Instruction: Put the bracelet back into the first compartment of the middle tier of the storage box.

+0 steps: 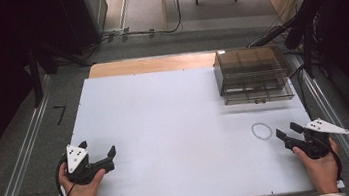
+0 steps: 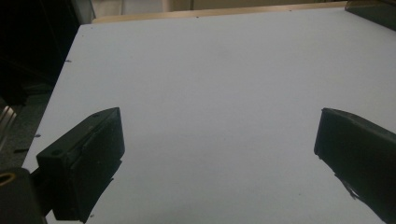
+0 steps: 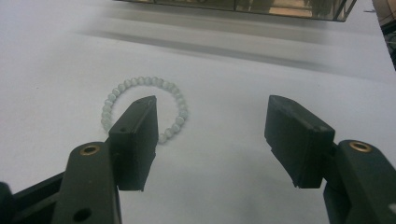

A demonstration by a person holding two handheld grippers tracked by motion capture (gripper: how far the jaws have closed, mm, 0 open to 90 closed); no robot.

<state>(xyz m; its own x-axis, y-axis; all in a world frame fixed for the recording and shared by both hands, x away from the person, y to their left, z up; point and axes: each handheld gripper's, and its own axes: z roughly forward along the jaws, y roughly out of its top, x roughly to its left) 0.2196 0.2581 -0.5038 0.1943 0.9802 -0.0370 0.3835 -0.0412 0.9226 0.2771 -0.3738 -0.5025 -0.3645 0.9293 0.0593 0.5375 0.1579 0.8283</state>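
Pale bead bracelet (image 1: 261, 131) lying flat on the white table (image 1: 176, 128), near its right edge, in front of the clear box (image 1: 253, 75), right gripper (image 1: 289, 132) just beside it with jaws apart and empty, left gripper (image 1: 97, 150) well apart, jaws wide over bare table

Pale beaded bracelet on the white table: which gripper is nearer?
Right. The right gripper sits just beside the pale beaded bracelet, jaws open and not touching it. The left gripper is far across the white table.
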